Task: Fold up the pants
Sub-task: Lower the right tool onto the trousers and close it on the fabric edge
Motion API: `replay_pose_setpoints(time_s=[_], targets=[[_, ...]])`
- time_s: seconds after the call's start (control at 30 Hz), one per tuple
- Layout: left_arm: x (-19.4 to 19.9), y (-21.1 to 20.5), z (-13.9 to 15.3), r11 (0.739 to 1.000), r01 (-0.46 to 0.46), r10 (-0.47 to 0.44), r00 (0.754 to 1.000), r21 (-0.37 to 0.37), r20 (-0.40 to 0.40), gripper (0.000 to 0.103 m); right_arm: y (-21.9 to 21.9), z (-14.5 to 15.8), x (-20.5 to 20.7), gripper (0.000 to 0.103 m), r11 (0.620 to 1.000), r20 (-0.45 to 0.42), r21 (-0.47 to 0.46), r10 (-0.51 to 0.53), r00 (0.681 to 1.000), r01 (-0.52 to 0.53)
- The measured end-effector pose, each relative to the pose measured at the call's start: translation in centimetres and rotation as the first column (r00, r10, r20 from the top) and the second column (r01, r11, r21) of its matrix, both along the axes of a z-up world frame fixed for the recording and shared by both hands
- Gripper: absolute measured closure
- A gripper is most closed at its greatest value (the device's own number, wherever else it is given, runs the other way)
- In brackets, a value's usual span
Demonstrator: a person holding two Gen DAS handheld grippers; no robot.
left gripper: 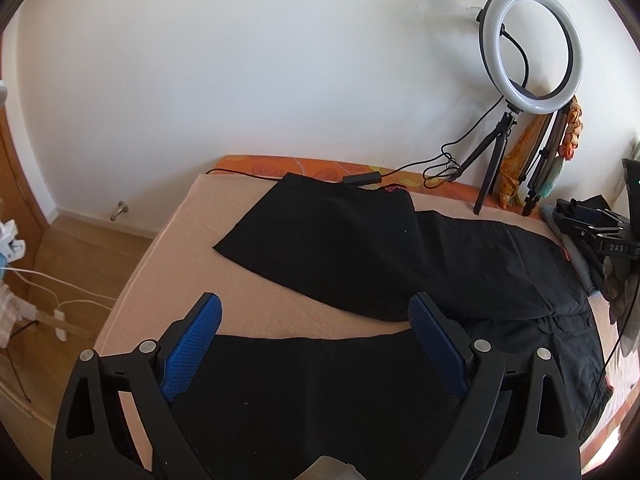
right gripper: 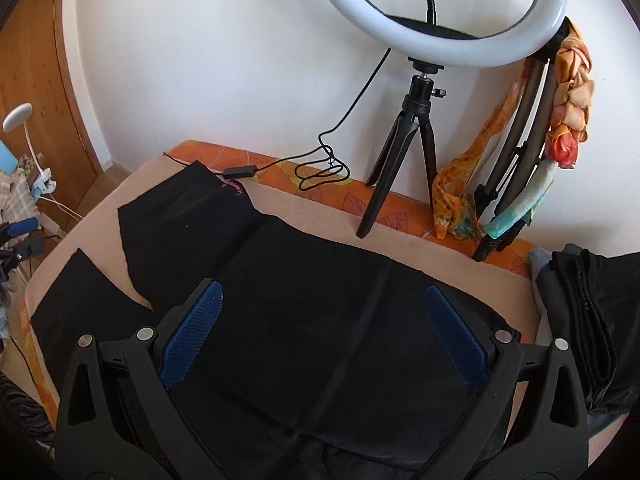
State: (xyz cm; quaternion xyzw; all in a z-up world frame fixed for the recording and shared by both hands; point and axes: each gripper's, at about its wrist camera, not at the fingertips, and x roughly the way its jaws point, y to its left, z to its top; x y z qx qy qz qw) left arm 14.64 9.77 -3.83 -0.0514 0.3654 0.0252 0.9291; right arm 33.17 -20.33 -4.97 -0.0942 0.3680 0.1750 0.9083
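Black pants [left gripper: 360, 248] lie spread, legs apart, on the bed [left gripper: 192, 280] (unfolded); both tongs [left gripper: 316, 344] [right gripper: 324, 332] gape empty above them.

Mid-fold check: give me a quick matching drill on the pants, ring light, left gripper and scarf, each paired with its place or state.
Things:
1. pants
2. ring light
3. left gripper
4. scarf

States:
A. open above a pant leg
B. spread flat on the bed, legs apart
C. draped over poles by the wall
D. on a small black tripod

Pairs: 1-B, 2-D, 3-A, 4-C
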Motion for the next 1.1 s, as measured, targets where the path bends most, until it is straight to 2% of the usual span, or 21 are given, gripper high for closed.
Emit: replay_pose_setpoints(time_s=[0.07,0.13,0.33,0.43,0.5,0.67,0.8,0.93,1.0,1.07,1.1], targets=[[0.8,0.0,-0.2,1.000,0.007,-0.007,1.000,0.006,-0.003,0.012,-0.4,-1.3,2.3,0.007,1.000,-0.052,-0.002,0.004,0.999,-0.004],[1.9,0.1,-0.6,1.000,0.015,-0.015,1.000,0.004,-0.016,0.012,-0.6,-2.5,4.2,0.007,1.000,-0.086,-0.002,0.022,0.996,-0.022],[5.6,-0.1,-1.6,0.999,0.049,-0.050,0.998,-0.005,-0.047,0.012,-0.1,-6.3,8.6,0.007,0.992,-0.170,-0.082,0.083,0.982,-0.098],[8.0,-0.5,-2.2,0.998,0.064,-0.065,0.996,-0.010,-0.062,0.012,0.1,-7.5,10.0,0.007,0.985,-0.186,-0.111,0.109,0.976,-0.131],[9.6,-1.0,-2.6,0.997,0.073,-0.074,0.995,-0.019,-0.067,0.012,-0.2,-8.1,11.0,0.007,0.985,-0.204,-0.097,0.123,0.971,-0.145],[13.4,-2.8,-4.9,0.990,0.116,-0.125,0.985,-0.079,-0.122,0.016,-0.6,-9.6,13.3,0.007,0.985,-0.248,-0.088,0.123,0.961,-0.149],[15.0,-3.4,-7.0,0.987,0.119,-0.137,0.976,-0.112,-0.170,0.020,-1.1,-10.6,14.1,0.007,0.981,-0.284,-0.086,0.142,0.948,-0.173],[16.0,-3.4,-8.4,0.987,0.110,-0.131,0.973,-0.119,-0.189,0.021,-1.3,-10.8,14.0,0.007,0.981,-0.280,-0.077,0.149,0.948,-0.177],[16.3,-3.3,-9.0,0.985,0.109,-0.134,0.970,-0.130,-0.202,0.021,-1.1,-10.8,13.9,0.011,0.983,-0.275,-0.069,0.144,0.951,-0.169],[16.5,-3.1,-9.6,0.984,0.103,-0.133,0.968,-0.146,-0.214,0.021,-0.8,-10.5,13.5,0.032,0.983,-0.260,-0.070,0.147,0.954,-0.170],[16.5,-2.9,-9.9,0.982,0.096,-0.131,0.967,-0.161,-0.218,0.021,-0.7,-10.4,13.3,0.037,0.984,-0.258,-0.067,0.142,0.956,-0.164]])
